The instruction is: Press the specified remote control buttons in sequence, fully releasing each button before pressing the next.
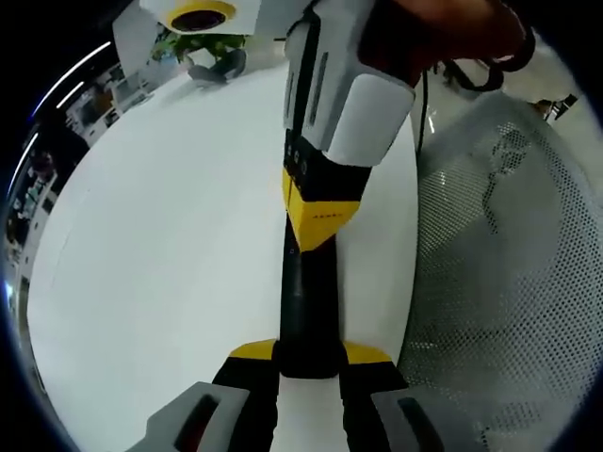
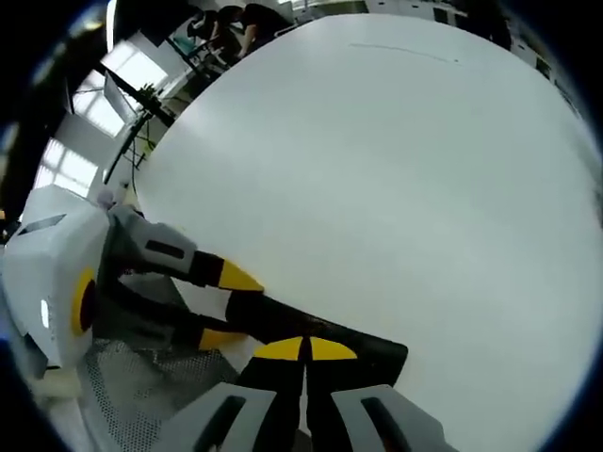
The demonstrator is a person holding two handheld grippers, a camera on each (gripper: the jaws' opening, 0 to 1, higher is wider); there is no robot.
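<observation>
- Left gripper [image 1: 309,363]: its jaws are clamped on the near end of the remote [image 1: 309,311], a long black bar lying on the white table [image 1: 160,264]. Its long axis runs straight ahead, away from the left gripper.
- Right gripper [image 1: 320,221]: it comes down on the remote's far half. In the right gripper view its jaws [image 2: 303,350] are together, tips on the remote [image 2: 320,331]; pressing, I judge. It is the nearer one to the buttons [image 1: 300,160].
- Mesh [image 1: 509,282] lies beside the table, right of the remote.
- Writing: small marks on the right gripper's yellow tip, too small to read.
</observation>
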